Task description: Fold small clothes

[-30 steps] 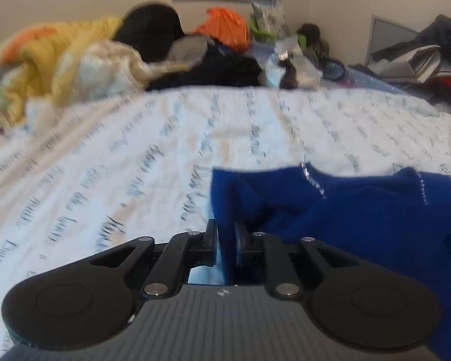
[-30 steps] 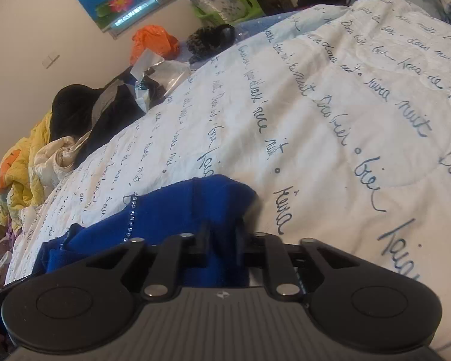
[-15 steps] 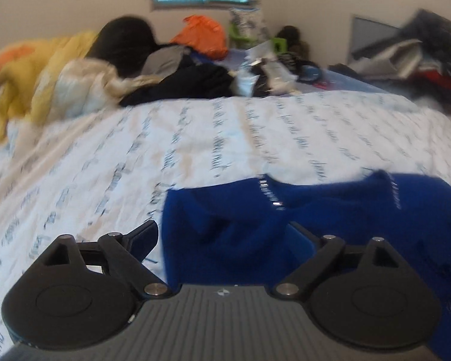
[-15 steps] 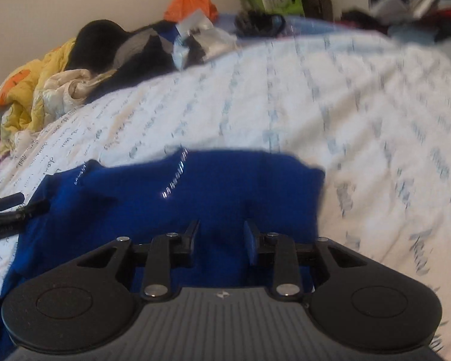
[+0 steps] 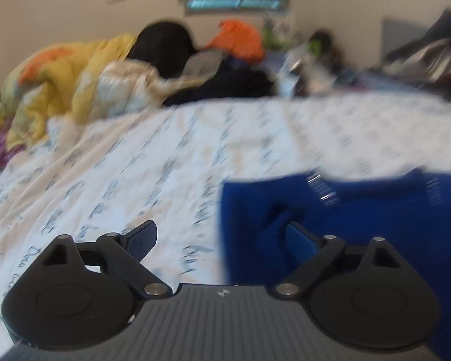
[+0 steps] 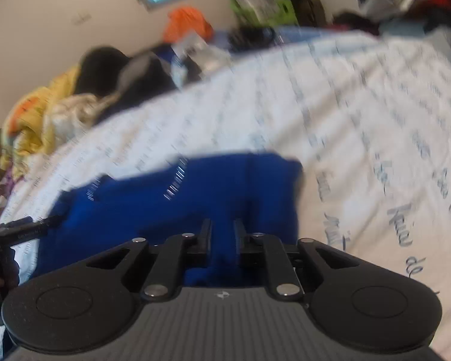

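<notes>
Left gripper (image 5: 222, 237) has let go, now spread wide — right gripper (image 6: 222, 234) still pinches the blue garment (image 6: 171, 207).

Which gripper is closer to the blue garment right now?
Right. The right gripper sits over the blue garment, jaws narrow with blue cloth between them. The left gripper is wide open at the garment's left edge, one finger over the bedsheet.

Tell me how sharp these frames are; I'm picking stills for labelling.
Left wrist: motion-smeared quilt print and clutter, hand-held gripper crisp. Right wrist: far quilt and blue garment streaked, nearest lettering readable. Both: fisheye bending, soft even light.
</notes>
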A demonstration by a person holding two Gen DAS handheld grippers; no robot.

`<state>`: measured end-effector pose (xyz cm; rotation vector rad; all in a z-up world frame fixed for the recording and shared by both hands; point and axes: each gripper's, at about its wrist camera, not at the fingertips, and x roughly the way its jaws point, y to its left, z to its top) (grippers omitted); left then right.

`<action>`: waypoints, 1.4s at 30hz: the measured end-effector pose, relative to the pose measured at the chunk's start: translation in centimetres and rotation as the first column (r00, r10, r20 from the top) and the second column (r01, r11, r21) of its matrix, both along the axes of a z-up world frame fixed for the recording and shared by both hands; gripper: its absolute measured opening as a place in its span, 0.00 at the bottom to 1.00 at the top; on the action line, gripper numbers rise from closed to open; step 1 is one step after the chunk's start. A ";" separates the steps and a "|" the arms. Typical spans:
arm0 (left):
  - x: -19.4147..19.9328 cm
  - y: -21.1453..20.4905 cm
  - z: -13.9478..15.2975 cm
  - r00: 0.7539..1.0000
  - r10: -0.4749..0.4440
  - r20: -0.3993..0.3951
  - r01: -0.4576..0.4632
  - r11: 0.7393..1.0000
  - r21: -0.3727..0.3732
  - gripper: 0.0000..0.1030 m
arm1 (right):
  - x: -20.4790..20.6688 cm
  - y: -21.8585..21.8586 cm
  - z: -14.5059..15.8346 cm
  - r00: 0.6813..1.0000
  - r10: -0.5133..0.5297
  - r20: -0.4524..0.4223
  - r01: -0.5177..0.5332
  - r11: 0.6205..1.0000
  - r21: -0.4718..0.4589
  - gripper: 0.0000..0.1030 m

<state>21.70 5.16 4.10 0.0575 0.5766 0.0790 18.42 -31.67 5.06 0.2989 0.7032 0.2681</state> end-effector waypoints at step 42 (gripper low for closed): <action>-17.9 2.5 -2.3 0.983 -0.072 -0.166 0.048 0.988 -0.144 0.05 | -12.5 -3.8 -6.8 0.979 0.019 -0.201 0.024 0.977 0.213 0.48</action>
